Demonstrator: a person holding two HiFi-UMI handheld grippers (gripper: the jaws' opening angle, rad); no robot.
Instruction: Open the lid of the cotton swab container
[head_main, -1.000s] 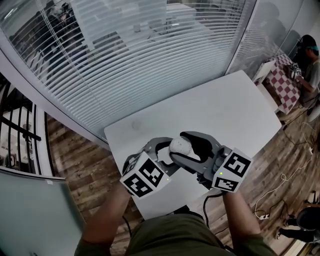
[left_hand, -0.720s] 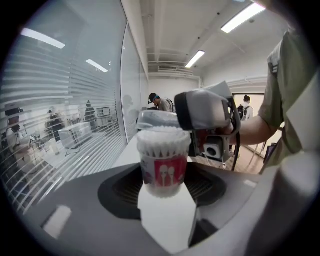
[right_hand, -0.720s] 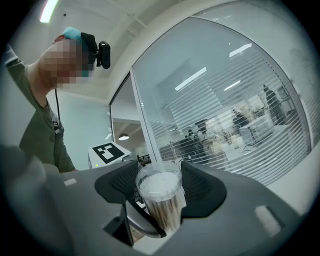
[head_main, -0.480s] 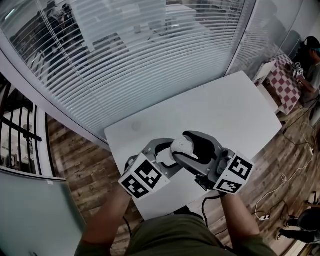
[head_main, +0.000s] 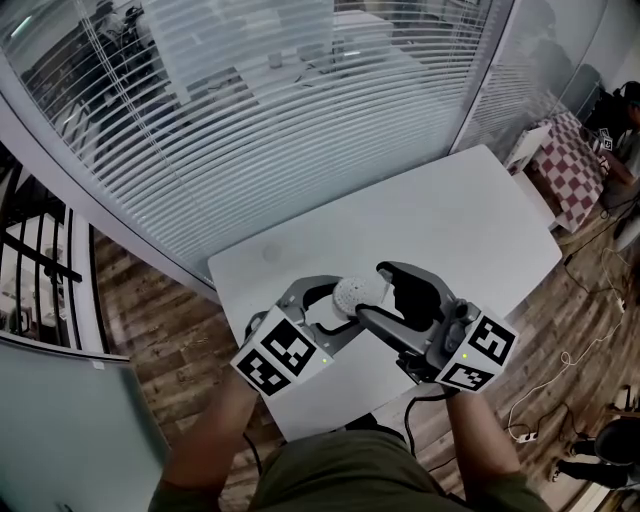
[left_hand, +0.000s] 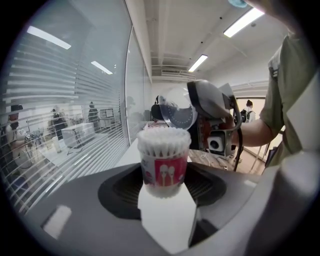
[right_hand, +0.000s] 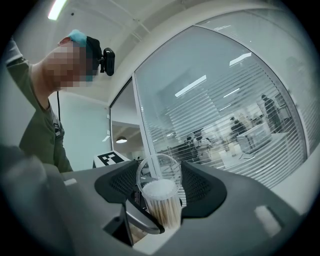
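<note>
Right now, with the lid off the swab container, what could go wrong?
1. The cotton swab container sits open in the left claw, with swabs packed up to the rim. A tilt could spill them.
2. The right claw grips the thin clear lid by its rim. It may slip or flick out.
3. The lid hangs close to the swab tips, so a stray swing could knock them.

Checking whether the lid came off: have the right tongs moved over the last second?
Yes. The right tongs, gripping the lid, slid rightwards along the table, off the container held in the left tongs.
</note>
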